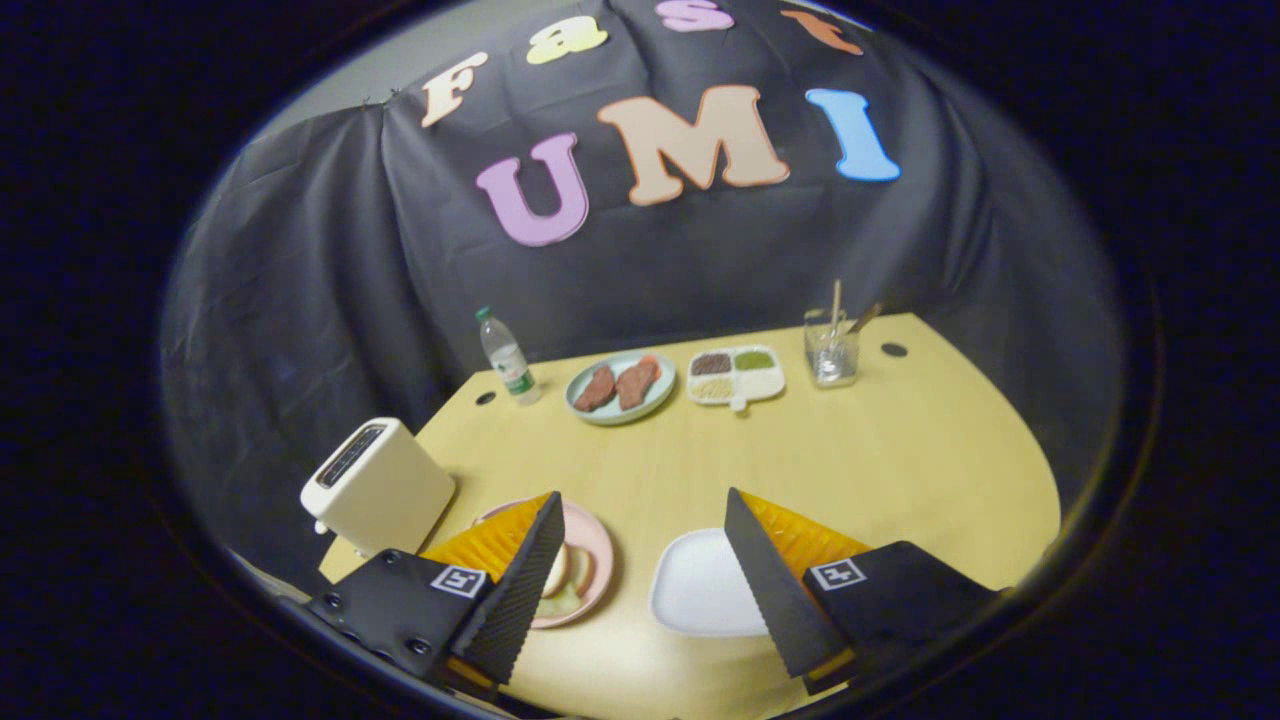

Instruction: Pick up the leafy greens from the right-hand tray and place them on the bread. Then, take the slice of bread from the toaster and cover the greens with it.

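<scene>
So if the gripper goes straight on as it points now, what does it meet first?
Probably nothing soon: the open gripper points over bare table, between the pink plate and white tray. Farther on stands the green plate with meat, though depth is unclear.

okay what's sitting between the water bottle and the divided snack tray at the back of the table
In the gripper view, a light blue plate with two brown meat pieces sits between the water bottle and divided tray.

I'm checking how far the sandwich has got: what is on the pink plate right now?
On the pink plate lie a pale bread slice and something light green, likely the greens. The open hand-held gripper has one finger covering the rest of the plate.
</scene>
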The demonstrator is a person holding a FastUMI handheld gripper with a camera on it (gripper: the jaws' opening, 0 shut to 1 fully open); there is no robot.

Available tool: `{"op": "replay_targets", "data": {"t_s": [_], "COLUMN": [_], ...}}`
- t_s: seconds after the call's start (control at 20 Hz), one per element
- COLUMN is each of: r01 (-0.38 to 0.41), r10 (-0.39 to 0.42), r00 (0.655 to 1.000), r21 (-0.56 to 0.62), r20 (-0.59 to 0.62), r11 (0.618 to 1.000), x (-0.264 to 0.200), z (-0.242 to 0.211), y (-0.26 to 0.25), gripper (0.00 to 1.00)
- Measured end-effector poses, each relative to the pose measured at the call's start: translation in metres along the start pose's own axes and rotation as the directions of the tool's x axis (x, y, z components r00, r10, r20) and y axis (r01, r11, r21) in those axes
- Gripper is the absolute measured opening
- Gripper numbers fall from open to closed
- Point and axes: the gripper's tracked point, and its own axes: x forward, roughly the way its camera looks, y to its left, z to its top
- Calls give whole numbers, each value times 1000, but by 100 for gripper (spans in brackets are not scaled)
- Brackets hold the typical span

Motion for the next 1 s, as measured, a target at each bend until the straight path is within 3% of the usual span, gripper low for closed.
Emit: {"op": "replay_targets", "data": {"t_s": [0.35,0.7,1.0], "r01": [138,267,304], "r10": [-108,-195,-194], "r00": [972,880,851], "r21": [-130,-111,-157], "r20": [210,433,489], "r11": [982,957,939], "x": [-40,-86,-96], "z": [65,113,127], "y": [-52,-75,-79], "gripper": [100,100,100]}}
